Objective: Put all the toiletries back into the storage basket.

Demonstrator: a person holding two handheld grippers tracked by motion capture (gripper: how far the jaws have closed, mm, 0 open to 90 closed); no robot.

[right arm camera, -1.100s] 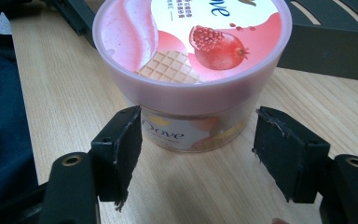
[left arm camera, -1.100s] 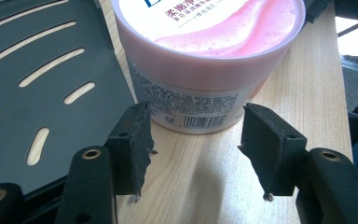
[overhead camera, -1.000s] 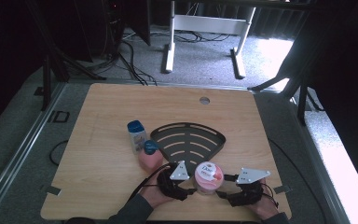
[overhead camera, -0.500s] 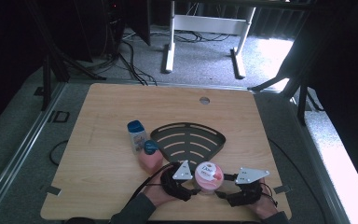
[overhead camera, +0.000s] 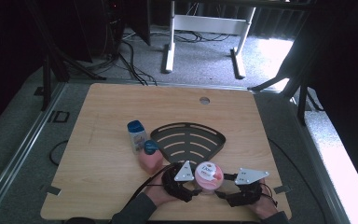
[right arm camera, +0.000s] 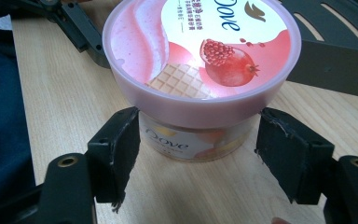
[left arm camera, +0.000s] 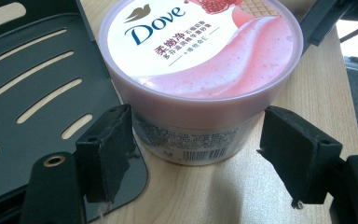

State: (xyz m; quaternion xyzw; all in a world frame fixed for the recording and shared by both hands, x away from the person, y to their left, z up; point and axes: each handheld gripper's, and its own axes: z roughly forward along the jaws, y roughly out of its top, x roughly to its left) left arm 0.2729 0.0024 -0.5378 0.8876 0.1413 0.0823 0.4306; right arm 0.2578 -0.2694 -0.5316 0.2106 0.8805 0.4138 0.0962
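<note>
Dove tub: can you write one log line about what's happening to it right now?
Dove tub upright on table | left gripper open, straddling it | right gripper open, straddling it | black rack behind

Dim room, with daylight entering from the upper right and lower right of the high view.

In the high view the upper corners and left edge fall into near-black, while a washed-out bright patch lies on the floor [overhead camera: 265, 56] at upper right and a glaring pale strip runs down the right edge. The table [overhead camera: 102, 121] is evenly, softly lit; the picture is grainy and slightly soft. In the left tool view the tub lid [left arm camera: 200, 42] shines with mild glare, the upper right corner is blown out, and a soft shadow sits under the tub. The right tool view is sharp at centre, with near black parts blurred.
</note>
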